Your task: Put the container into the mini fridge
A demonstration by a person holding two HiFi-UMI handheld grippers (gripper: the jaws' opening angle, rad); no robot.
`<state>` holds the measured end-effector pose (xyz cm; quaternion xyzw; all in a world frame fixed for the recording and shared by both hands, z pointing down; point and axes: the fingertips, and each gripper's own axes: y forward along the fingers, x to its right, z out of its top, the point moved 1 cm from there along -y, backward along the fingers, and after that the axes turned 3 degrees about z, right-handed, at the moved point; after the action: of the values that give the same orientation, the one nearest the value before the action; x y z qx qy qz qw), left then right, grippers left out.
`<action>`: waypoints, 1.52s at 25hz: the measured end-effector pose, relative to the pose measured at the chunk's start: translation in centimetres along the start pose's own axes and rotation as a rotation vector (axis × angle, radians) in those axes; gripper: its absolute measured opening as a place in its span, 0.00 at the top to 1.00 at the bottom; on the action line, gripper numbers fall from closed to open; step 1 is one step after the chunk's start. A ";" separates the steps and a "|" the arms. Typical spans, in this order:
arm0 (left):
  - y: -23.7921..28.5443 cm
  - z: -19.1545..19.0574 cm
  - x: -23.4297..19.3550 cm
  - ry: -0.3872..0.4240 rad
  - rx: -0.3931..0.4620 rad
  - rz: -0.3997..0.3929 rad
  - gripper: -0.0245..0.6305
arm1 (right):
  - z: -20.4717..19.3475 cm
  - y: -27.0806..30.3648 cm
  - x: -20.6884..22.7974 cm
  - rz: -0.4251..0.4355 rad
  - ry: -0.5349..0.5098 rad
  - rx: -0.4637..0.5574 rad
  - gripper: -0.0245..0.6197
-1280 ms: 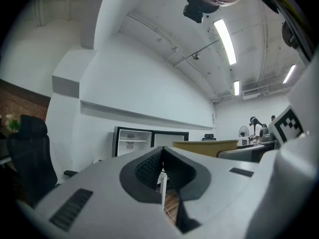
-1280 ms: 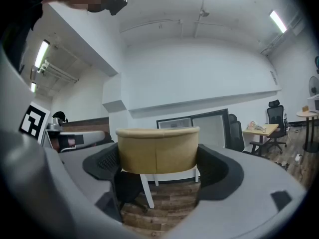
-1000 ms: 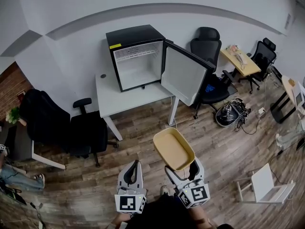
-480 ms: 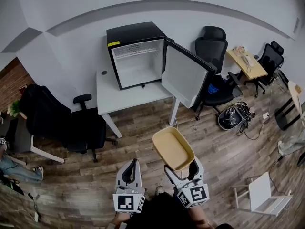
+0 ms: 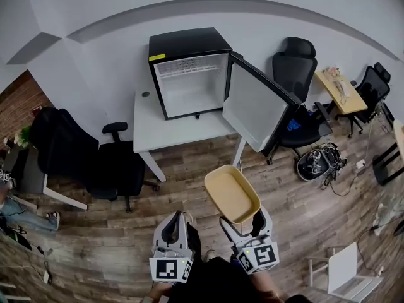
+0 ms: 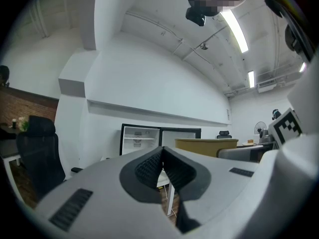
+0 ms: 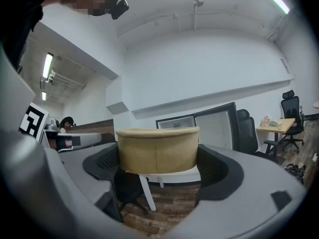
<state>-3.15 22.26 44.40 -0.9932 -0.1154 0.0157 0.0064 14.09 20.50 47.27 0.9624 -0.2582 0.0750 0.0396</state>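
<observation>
**While the container (image 5: 231, 193) is carried, the mini fridge (image 5: 189, 74) stands open**

Since the fridge is well apart, on the surface (image 5: 170, 130), the approach is judged the step in hand. The container is clamped at its near end by the right tongs (image 5: 242, 223), above the floor; the left tongs (image 5: 173, 227) are pressed together on nothing. With the door (image 5: 255, 112) swung wide, a carry forward and a level slide into the compartment seem called for. A yellow label (image 5: 157, 57) is seen at the fridge's top edge; its print cannot be read.
</observation>
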 end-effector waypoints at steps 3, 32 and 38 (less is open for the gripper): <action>2.8 -0.5 -1.1 -0.005 0.001 -0.004 0.95 | -0.2 2.9 1.1 -0.001 0.003 -0.007 0.20; 34.9 0.9 -19.0 -0.011 0.025 -0.173 0.95 | 4.2 38.8 9.3 -0.154 -0.040 0.016 0.20; 39.1 0.2 -19.7 -0.016 0.011 -0.158 0.95 | 4.7 43.8 13.0 -0.160 -0.057 0.025 0.20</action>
<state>-13.34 -20.29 44.17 -0.9808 -0.1933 0.0237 0.0121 3.73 -24.22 46.46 0.9821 -0.1805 0.0472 0.0262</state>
